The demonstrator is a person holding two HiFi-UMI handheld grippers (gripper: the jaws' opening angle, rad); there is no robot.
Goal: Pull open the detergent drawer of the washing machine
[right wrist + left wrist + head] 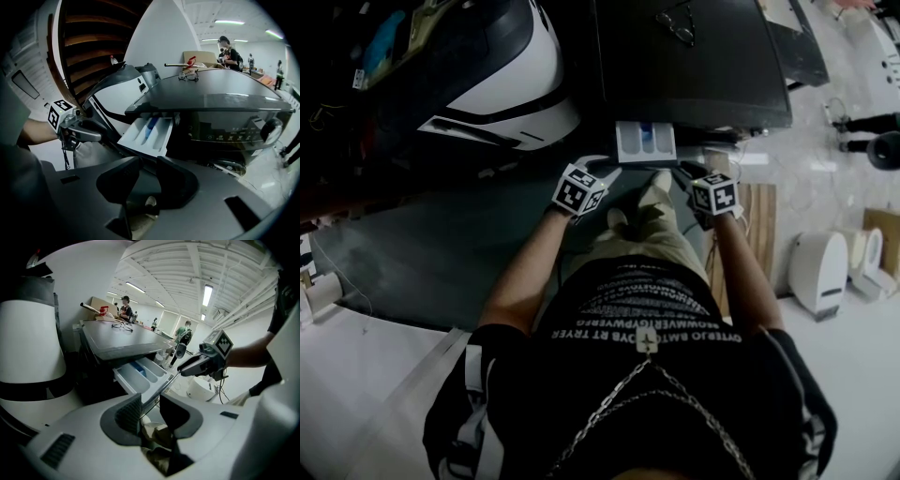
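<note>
Nearest the camera, at the bottom of the head view, is the person's black printed shirt (pixel 642 328). Both bare forearms reach up the frame from it toward the middle.

The left gripper (pixel 151 404) sits left of centre in the head view. Its jaws are slightly spread and hold nothing. The front edge of the drawer runs just past their tips, in line with the gap.

The right gripper (pixel 147 163) is right of centre in the head view. Its jaws are also a little apart and empty, and they point at the drawer from below and to the side.

The detergent drawer (pixel 645 141) lies just above and between the two grippers. It is pulled out of the washing machine (pixel 694 75), and its white compartments and a blue insert are in plain sight.

The machine's dark flat top fills the upper middle of the frame, with a pair of glasses (pixel 677 26) lying near its far edge. A rounded white and black appliance (pixel 511 89) stands at upper left, beside the machine.

In the gripper views, people stand far off in the room behind.
</note>
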